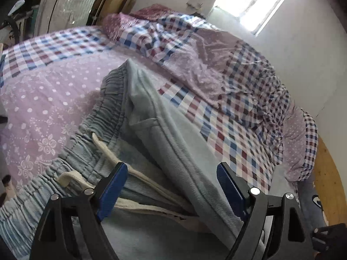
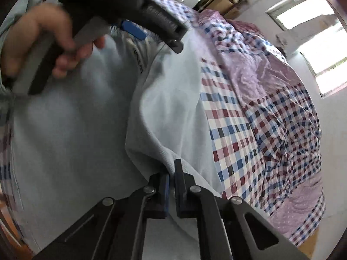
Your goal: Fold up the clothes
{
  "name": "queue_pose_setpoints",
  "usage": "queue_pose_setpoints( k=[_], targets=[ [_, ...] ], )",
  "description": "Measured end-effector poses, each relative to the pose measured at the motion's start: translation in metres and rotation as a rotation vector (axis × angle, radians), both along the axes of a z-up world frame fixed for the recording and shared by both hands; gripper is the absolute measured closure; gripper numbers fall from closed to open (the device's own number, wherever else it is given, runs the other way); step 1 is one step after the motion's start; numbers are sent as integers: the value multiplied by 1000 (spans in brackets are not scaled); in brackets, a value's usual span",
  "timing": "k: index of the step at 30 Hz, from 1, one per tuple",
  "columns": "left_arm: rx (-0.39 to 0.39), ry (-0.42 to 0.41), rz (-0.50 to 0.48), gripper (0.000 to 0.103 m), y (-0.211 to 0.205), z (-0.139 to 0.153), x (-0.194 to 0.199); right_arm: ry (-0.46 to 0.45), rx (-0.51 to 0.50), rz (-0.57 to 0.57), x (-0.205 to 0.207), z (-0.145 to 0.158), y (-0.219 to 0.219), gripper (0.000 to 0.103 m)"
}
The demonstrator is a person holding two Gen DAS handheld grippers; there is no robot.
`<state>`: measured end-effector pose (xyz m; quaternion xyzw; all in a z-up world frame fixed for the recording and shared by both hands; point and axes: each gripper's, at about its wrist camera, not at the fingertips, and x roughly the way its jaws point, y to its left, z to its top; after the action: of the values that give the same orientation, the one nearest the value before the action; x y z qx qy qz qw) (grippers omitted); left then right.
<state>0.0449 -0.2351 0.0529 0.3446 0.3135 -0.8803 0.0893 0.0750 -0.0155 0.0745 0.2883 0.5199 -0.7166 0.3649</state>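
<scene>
While the right gripper (image 2: 171, 186) pinches a folded edge of the pale blue-grey elastic-waist trousers (image 1: 134, 130), the left gripper (image 1: 171, 192) gapes wide over their waistband, holding nothing. The trousers run lengthwise away from both, across the lilac-and-check quilted bed (image 1: 227, 119).

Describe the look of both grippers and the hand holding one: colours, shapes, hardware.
The left gripper has black angular linkage arms, silver round rivets and blue fingertip pads. The right gripper is built alike, with a thin blue pad edge showing. The bare left hand wraps a black-and-grey handle; a pale sleeve shows at the wrist.
</scene>
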Motion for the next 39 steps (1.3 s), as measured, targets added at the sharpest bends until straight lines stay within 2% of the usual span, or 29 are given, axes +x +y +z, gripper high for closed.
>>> queue_pose_setpoints(
  k=[7,10,13,16,20,24,27,29,30,31,36,39],
  targets=[
    [66,20,80,16,-22,0,8,64,-129,-161,-60,55,6,101],
    [86,25,88,16,-27,-2,9,120,-178,-273,-102,80,10,102],
    [92,26,90,16,-28,-3,8,175,-198,-385,-155,92,10,102],
    [88,27,87,16,-27,-1,5,224,-199,-518,-215,89,14,102],
    [75,30,88,16,-26,1,3,228,-182,-681,-280,64,18,101],
    [66,27,79,16,-25,2,3,269,-142,-727,-304,38,10,100],
    [32,23,70,16,-23,2,0,233,-191,-746,-299,34,11,88],
    [21,18,72,16,-23,2,-1,179,-263,-739,-291,39,19,71],
    [16,16,74,16,-23,1,-2,143,-310,-729,-285,45,25,56],
    [10,16,75,16,-23,1,-2,113,-355,-723,-279,51,33,49],
    [-46,21,62,16,-16,1,-5,67,-547,-782,-249,86,114,35],
    [-72,48,28,16,-5,5,-7,67,-618,-901,-241,89,190,29]
  ],
)
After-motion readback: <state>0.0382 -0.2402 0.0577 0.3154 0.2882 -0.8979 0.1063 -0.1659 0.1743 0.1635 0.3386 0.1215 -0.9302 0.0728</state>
